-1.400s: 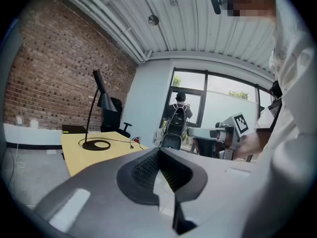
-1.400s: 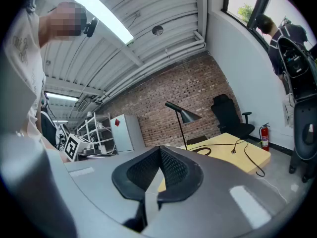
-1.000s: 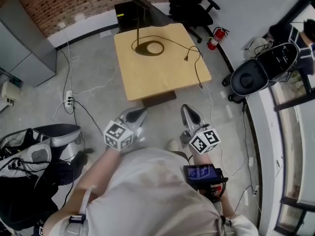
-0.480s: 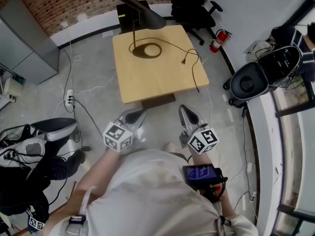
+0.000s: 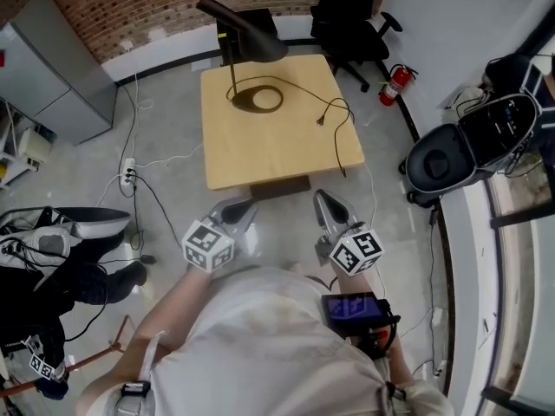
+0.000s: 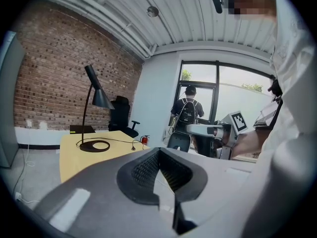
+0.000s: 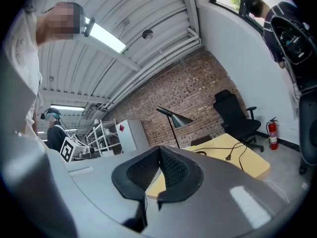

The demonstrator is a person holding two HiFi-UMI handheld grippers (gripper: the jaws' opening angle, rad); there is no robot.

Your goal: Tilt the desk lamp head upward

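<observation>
no legible words, brands or nos. anywhere. only signs: b/w square coded markers on the cubes of the left gripper [image 5: 247, 206] and right gripper [image 5: 323, 198], patterns only, no letters. another small b/w marker tag [image 5: 35, 364] sits low by the floor's left edge. yellow label [image 5: 224, 35] on the black box [image 5: 264, 17] just past the table [image 5: 277, 146]'s far edge: print too small to read. red diamond sticker [image 7: 122, 128] on the grey cabinet [image 7: 133, 138]: no text made out. fire extinguisher [image 5: 397, 83] label and the lit screen [image 5: 351, 307] at the person's waist: unreadable.
</observation>
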